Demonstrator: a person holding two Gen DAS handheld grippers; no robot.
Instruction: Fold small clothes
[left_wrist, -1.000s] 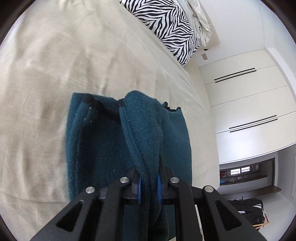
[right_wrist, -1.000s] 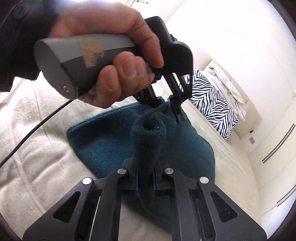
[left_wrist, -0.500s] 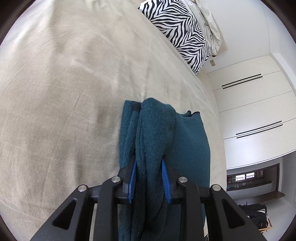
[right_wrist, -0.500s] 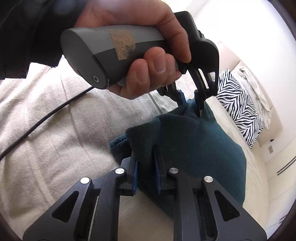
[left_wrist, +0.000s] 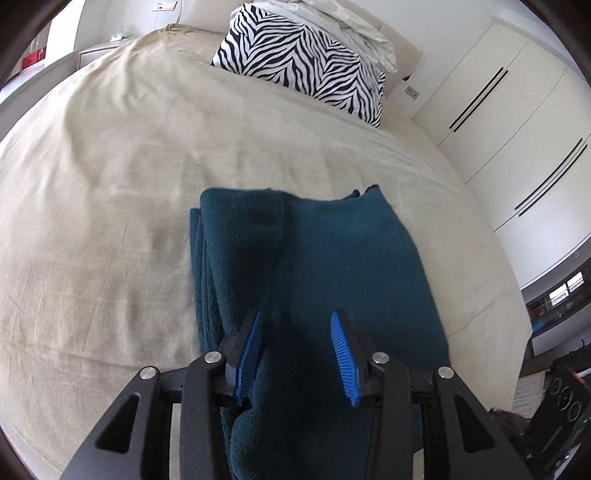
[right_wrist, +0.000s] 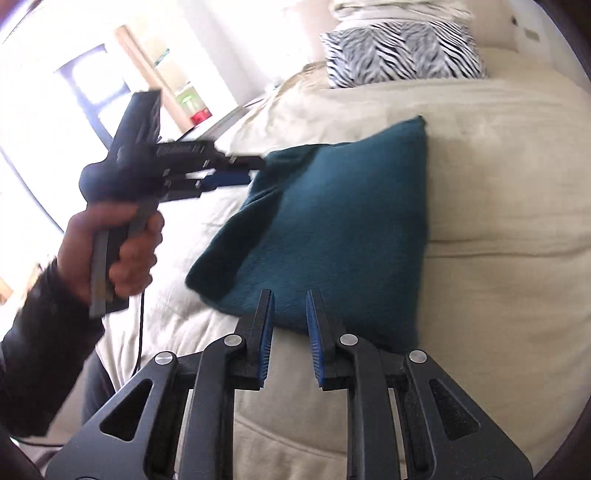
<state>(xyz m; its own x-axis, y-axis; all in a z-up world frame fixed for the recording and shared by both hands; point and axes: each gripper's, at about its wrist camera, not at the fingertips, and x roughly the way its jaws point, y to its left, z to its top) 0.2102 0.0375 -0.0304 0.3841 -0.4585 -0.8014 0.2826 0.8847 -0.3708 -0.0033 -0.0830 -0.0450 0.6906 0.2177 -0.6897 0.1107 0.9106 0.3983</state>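
Folded teal garment (left_wrist: 332, 258) lying flat on the beige bedspread (left_wrist: 110, 184), seen from both wrist cameras. Left gripper (left_wrist: 299, 347): its jaws have just been opening and stand parted, with the near edge of the garment lying between the 2 blue pads (left_wrist: 341, 350); a bunched fold of cloth touches the inner face of the left-hand pad, while the right-hand pad stands clear of the fabric, so nothing is clamped. In the right wrist view this same gripper (right_wrist: 255, 166), carried in the person's hand (right_wrist: 122, 254) with a dark sleeve, reaches level toward the garment's far corner, its tips just at the cloth. Right gripper (right_wrist: 290, 317): jaws slightly parted, having just been opening, with nothing between the pads; the fingertips hover over the near edge of the garment (right_wrist: 332, 229), and contact cannot be told. A zebra-striped pillow (left_wrist: 306, 62) rests at the head of the bed, well apart from the garment; white wardrobe doors (left_wrist: 517, 122) stand beyond.
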